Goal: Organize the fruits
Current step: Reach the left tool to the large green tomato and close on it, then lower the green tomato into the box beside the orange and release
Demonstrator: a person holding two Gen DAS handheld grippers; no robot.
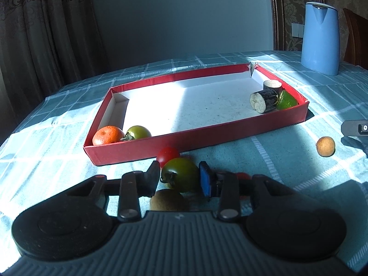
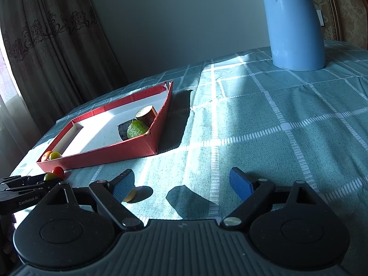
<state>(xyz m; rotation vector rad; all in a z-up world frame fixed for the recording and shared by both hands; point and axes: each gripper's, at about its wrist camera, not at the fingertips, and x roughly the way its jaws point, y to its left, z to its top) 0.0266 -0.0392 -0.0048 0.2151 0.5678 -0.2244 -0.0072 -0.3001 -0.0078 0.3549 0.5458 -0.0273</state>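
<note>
My left gripper (image 1: 179, 180) is shut on a green persimmon-like fruit (image 1: 180, 172) that rests on the cloth just in front of the red box (image 1: 207, 135). A red tomato (image 1: 168, 155) touches the fruit's far side, and a brown kiwi (image 1: 166, 200) lies under the jaws nearer the camera. The box holds an orange (image 1: 108, 135) and a second green fruit (image 1: 139, 132) at its left end. At its right end are two cut log-like pieces (image 1: 264, 102) and a lime-green fruit (image 1: 286, 101). My right gripper (image 2: 181, 177) stands open over bare cloth, with a small tan fruit (image 2: 130, 195) beside its left finger.
A tall blue jug (image 2: 294, 23) stands at the back right of the checked tablecloth (image 2: 276, 126). A dark wooden chair (image 1: 356, 36) shows behind the jug. Curtains and a wall close off the far side. The table's left edge runs near the box.
</note>
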